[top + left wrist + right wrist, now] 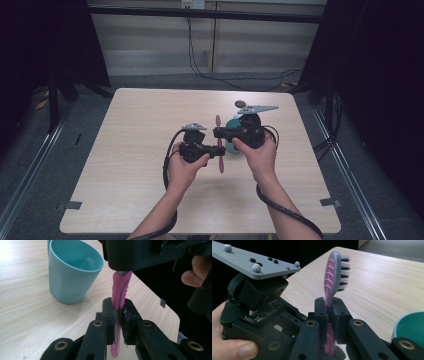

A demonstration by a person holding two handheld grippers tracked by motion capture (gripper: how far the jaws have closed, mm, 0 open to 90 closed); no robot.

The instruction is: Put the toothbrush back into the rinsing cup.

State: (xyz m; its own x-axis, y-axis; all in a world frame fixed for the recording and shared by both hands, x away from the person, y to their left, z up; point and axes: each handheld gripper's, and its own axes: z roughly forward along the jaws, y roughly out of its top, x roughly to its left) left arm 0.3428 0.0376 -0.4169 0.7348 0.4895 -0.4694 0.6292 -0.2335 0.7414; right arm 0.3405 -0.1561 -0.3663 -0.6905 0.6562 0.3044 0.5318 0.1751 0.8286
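Observation:
A pink and grey toothbrush hangs above the middle of the table, and both grippers grip it. My left gripper comes in from the left and is shut on the handle. My right gripper comes in from the right and is shut on the neck, further from me. In the left gripper view the jaws clamp the pink handle, which runs up into the right gripper's body. In the right gripper view the jaws pinch the neck, and the bristled head stands above them.
A teal cup stands upright on the wooden table just behind my right gripper; it also shows in the left gripper view and as a rim. The left gripper's body is close alongside. Dark curtains flank the table.

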